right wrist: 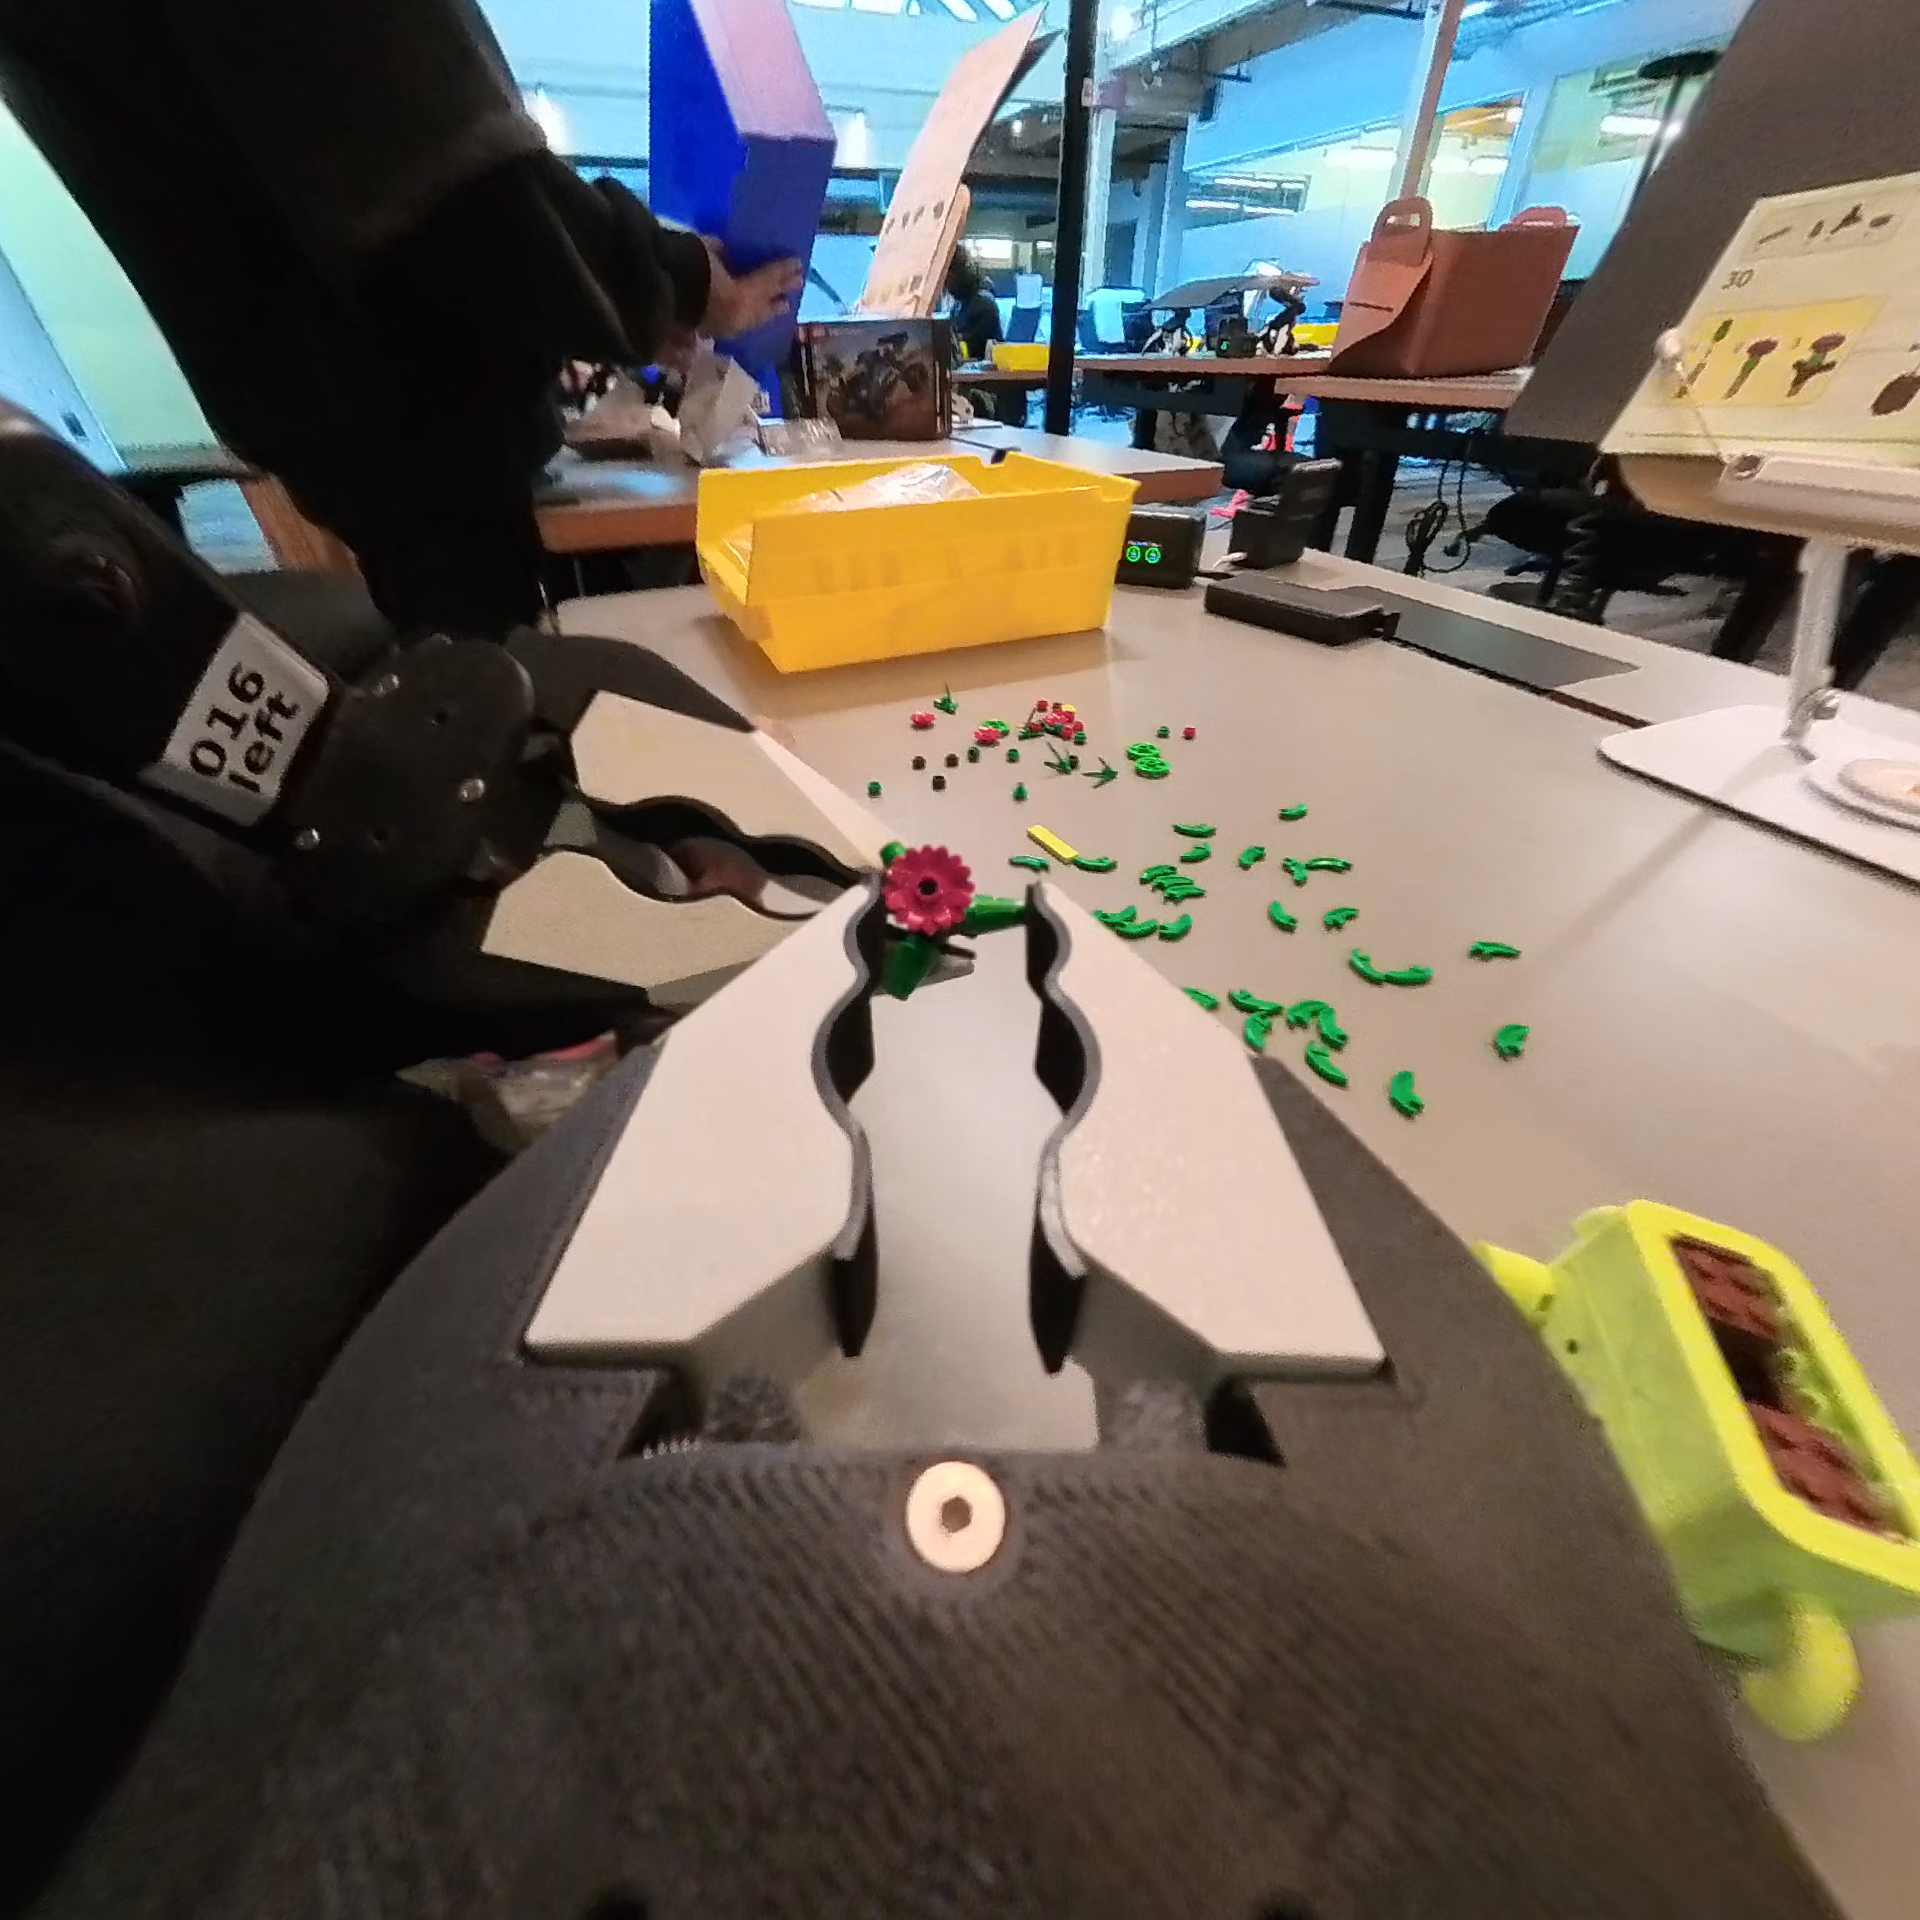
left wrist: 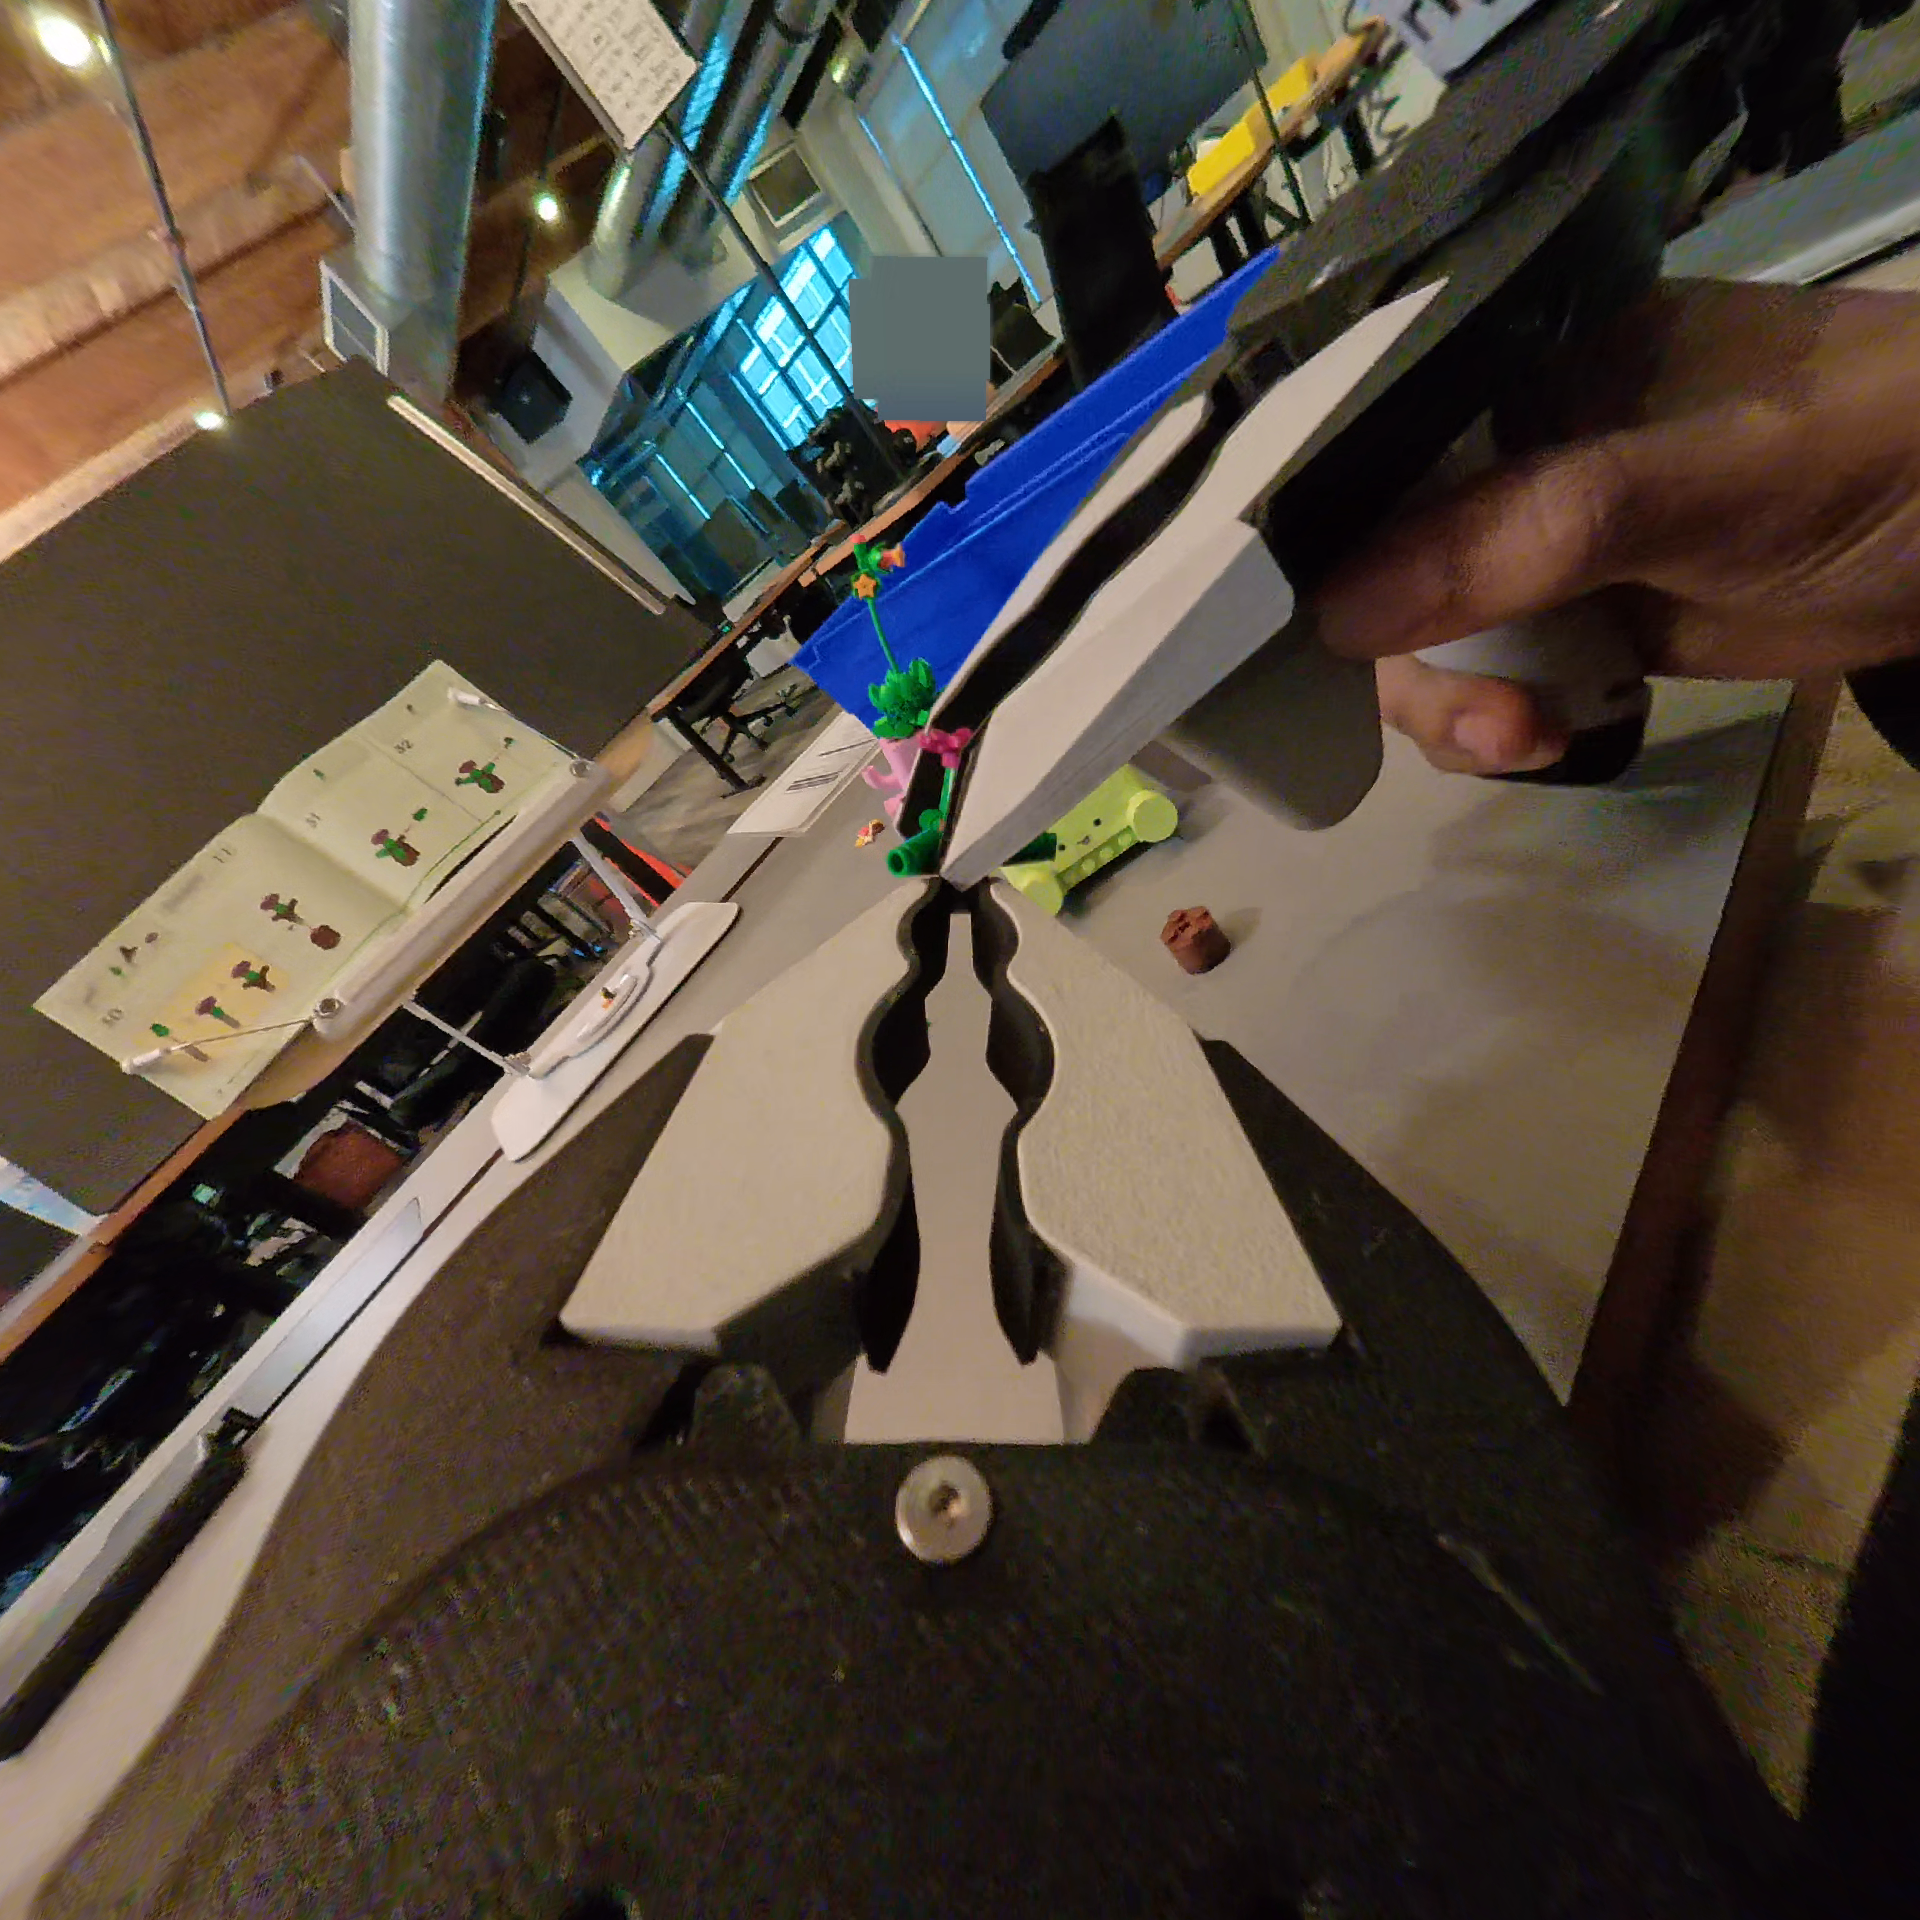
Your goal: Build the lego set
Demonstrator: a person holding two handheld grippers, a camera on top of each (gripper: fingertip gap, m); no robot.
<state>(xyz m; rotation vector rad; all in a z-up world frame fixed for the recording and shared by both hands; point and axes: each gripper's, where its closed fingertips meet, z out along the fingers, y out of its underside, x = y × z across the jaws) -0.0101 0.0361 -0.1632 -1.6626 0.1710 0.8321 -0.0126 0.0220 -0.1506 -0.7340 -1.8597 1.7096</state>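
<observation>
A small flower piece (right wrist: 928, 888), a magenta bloom on a green stem with leaves, is held above the grey table between both grippers. My right gripper (right wrist: 948, 902) has it between its fingertips, the bloom against the left finger and a leaf reaching the right one. My left gripper (left wrist: 948, 896) is shut, tips pinching the stem's green end (left wrist: 904, 857). The left gripper also shows in the right wrist view (right wrist: 727, 831), and the right gripper in the left wrist view (left wrist: 933, 847). A lime-green Lego base (right wrist: 1714, 1455) with brown bricks inside lies on the table (left wrist: 1101, 842).
Loose green leaf pieces (right wrist: 1299, 935) and small red and dark bits (right wrist: 1039, 727) are strewn ahead of a yellow bin (right wrist: 914, 561). A brown round brick (left wrist: 1195, 940), a built green plant (left wrist: 896, 696), a blue bin (left wrist: 1039, 499) and an instruction booklet on a stand (left wrist: 312, 883) are nearby. My left and right fingertips are right by each other.
</observation>
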